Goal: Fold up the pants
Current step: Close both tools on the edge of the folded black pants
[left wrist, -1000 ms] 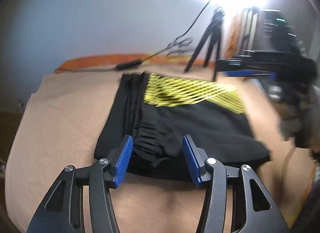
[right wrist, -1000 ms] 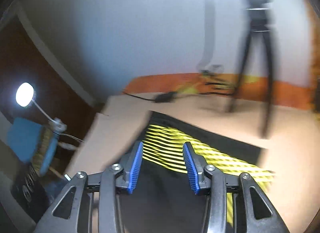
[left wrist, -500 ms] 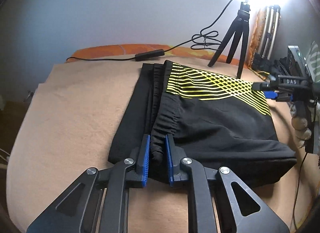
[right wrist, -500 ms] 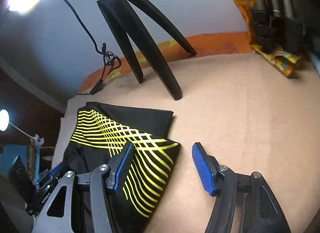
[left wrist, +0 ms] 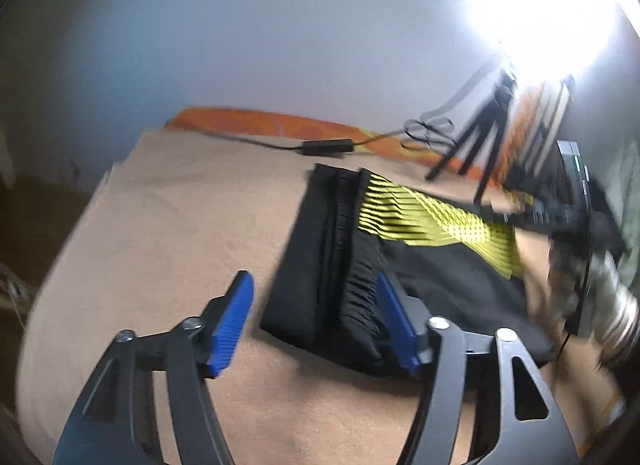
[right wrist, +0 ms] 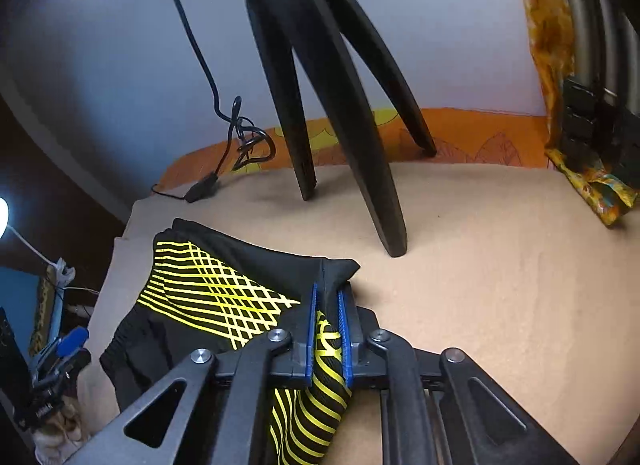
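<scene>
Black pants [left wrist: 432,285] with yellow crossing lines lie folded on a tan blanket [left wrist: 180,225]. My left gripper [left wrist: 316,321] hovers at their near waistband end with its jaws opening. The gathered waistband [left wrist: 360,289] sits between the pads, and the right pad overlaps it. In the right wrist view, my right gripper [right wrist: 327,321] is closing on a corner of the pants [right wrist: 224,289], with fabric pinched between its blue pads and bunched up beyond them. The right gripper [left wrist: 580,217] appears blurred at the right of the left view. The left gripper [right wrist: 60,349] shows at the lower left of the right view.
A black tripod [right wrist: 332,105] stands on the blanket just behind the pants, its near foot close to my right gripper. A black cable with an inline switch [left wrist: 326,145] runs along the back edge over an orange patterned sheet [right wrist: 480,133]. The blanket's left edge [left wrist: 60,265] drops off.
My left gripper, pinched on the waistband half a second ago, has opened, let go and shifted left. My right gripper, open beside the patterned corner, has come down and shut on it.
</scene>
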`<state>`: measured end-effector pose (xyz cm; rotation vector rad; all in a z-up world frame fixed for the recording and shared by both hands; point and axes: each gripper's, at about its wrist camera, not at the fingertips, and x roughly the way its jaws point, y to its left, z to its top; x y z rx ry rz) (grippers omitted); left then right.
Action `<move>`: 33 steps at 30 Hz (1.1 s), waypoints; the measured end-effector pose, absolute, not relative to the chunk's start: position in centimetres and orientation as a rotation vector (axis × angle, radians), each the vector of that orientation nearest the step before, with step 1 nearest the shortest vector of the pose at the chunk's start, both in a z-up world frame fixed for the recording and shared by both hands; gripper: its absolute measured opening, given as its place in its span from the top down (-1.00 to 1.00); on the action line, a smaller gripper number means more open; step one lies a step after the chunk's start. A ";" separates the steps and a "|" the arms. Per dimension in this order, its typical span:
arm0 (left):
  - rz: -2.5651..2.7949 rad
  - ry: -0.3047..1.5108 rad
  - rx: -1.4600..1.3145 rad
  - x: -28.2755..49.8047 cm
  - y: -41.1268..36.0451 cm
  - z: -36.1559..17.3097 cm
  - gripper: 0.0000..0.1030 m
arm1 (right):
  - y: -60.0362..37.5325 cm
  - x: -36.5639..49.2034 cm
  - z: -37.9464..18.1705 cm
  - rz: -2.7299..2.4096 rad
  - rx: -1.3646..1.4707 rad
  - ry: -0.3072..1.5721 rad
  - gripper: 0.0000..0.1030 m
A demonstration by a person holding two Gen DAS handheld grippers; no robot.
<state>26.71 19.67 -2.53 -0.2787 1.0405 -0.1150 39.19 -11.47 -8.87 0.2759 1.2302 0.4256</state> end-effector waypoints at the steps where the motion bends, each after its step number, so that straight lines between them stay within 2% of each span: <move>1: -0.107 1.058 -0.340 26.9 20.3 -2.9 -0.31 | -11.5 39.1 -8.9 0.431 0.276 1.233 0.75; 2: -0.103 1.075 -0.384 27.1 20.7 -3.3 -0.31 | -11.7 38.8 -8.8 0.443 0.279 1.237 0.72; 3: -0.098 1.097 -0.425 27.2 21.1 -3.8 -0.31 | -11.8 38.7 -8.8 0.439 0.281 1.242 0.52; 4: -0.094 1.115 -0.459 27.2 21.3 -4.3 -0.31 | -12.3 38.3 -8.6 0.444 0.299 1.245 0.22; 8: -0.102 1.149 -0.540 26.9 21.1 -5.6 -0.31 | -14.2 37.3 -8.2 0.423 0.345 1.249 -0.13; 14: -0.068 1.172 -0.613 26.7 20.3 -6.3 -0.32 | -15.2 36.7 -9.4 0.429 0.430 1.297 -0.14; 18: -0.036 1.210 -0.554 27.1 19.0 -7.3 -0.32 | -14.5 36.6 -9.3 0.452 0.420 1.285 -0.14; 29: 0.087 1.125 -0.441 27.7 17.0 -7.3 -0.35 | -12.6 36.7 -9.4 0.476 0.409 1.248 -0.13; 32: 0.064 1.114 -0.453 28.3 16.5 -7.5 -0.26 | -11.9 36.6 -9.5 0.480 0.406 1.238 0.03; 33: 0.049 1.109 -0.456 28.5 16.4 -7.6 -0.16 | -11.6 36.6 -9.6 0.486 0.402 1.241 0.12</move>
